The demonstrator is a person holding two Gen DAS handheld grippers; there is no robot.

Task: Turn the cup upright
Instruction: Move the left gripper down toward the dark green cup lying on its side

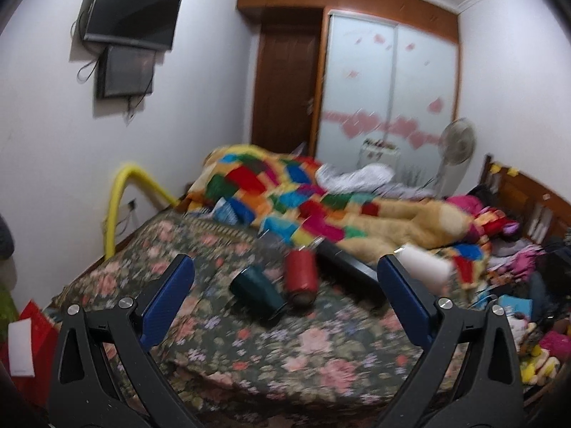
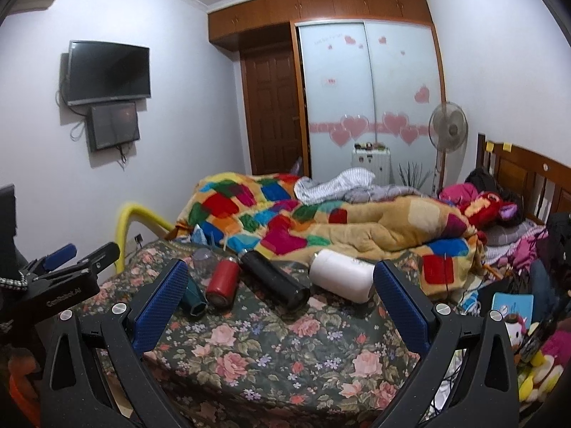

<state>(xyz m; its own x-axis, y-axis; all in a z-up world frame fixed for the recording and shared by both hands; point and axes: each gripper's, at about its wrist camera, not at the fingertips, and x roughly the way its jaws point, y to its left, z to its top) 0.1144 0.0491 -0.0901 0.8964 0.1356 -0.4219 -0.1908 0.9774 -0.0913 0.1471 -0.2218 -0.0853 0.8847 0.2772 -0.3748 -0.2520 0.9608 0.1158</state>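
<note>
Floral bedspread (image 2: pixel 271 349) bearing, all on their sides beside the black bottle (image 2: pixel 274 278): white cup (image 2: pixel 342 280) right, red cup (image 2: pixel 221 281) and green cup (image 2: pixel 194 299) left; left gripper (image 1: pixel 285 292) and right gripper (image 2: pixel 282 292) wide, empty, hovering apart, seemingly approaching.

Both wrist cameras are looking forward between their own blue fingers (image 1: pixel 178 285) (image 2: pixel 167 292), down the bed (image 1: pixel 249 349) (image 2: pixel 257 342) toward the wardrobe (image 1: pixel 389 82) (image 2: pixel 371 82). The left view is blurred and seemingly tilted. The right one is sitting further right, catching the left gripper (image 2: pixel 76 255) at its edge. Both are sharing the cups (image 1: pixel 258 294) (image 2: pixel 194 297), the quilt (image 1: pixel 285 192) (image 2: pixel 285 214) and the TV (image 1: pixel 130 10) (image 2: pixel 107 71).
</note>
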